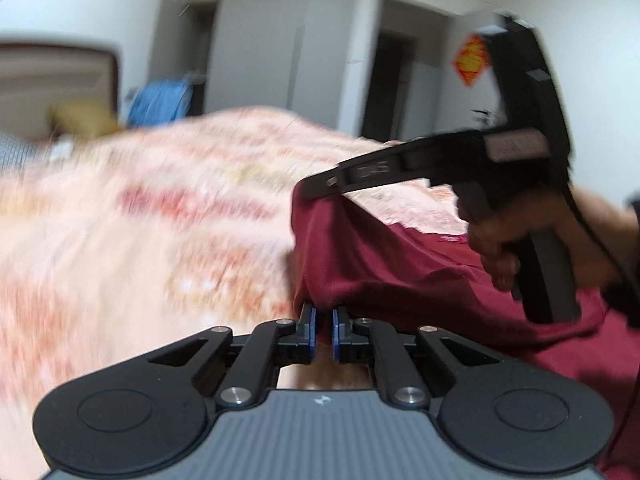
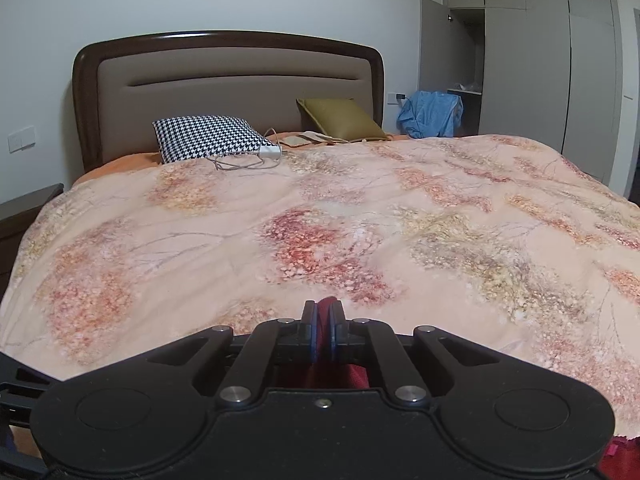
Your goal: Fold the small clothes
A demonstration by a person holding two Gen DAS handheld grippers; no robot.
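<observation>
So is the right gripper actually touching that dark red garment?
Touching. The left wrist view shows the right gripper pinching a raised fold of the red garment; its own view shows red cloth between the shut fingers.

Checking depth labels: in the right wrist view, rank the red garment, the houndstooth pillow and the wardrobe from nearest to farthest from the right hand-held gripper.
1. Red garment: pinched in the right hand-held gripper.
2. Houndstooth pillow: far left, at the headboard.
3. Wardrobe: back right, beyond the bed.

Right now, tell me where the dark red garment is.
The dark red garment lies at the near right of the floral quilt in the left wrist view, pinched by both the left claw and the right claw.
</observation>
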